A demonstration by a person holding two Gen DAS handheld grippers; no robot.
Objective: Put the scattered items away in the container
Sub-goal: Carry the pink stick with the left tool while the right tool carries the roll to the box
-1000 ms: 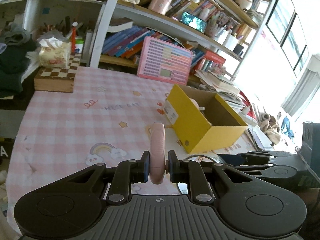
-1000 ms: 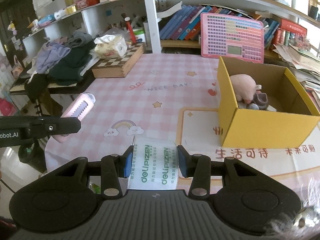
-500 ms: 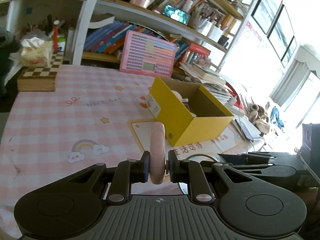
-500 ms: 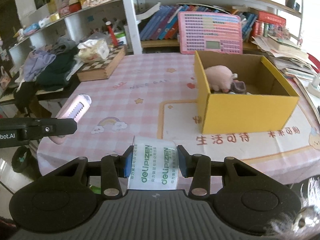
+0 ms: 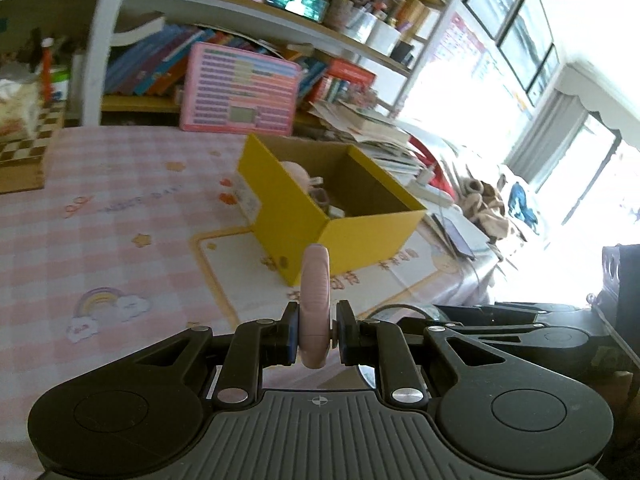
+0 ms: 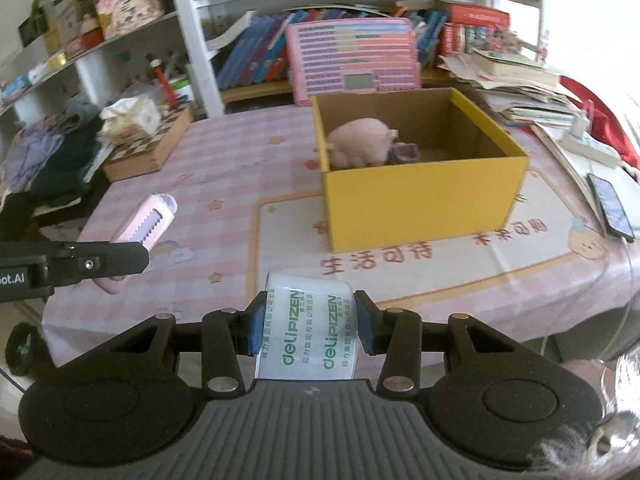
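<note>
- The left gripper is closed tight on a pink cutter, held up over the table.
- The right gripper squeezes a tape roll between its pads.
- The yellow box sits ahead on the table, with a pink pig inside.
</note>
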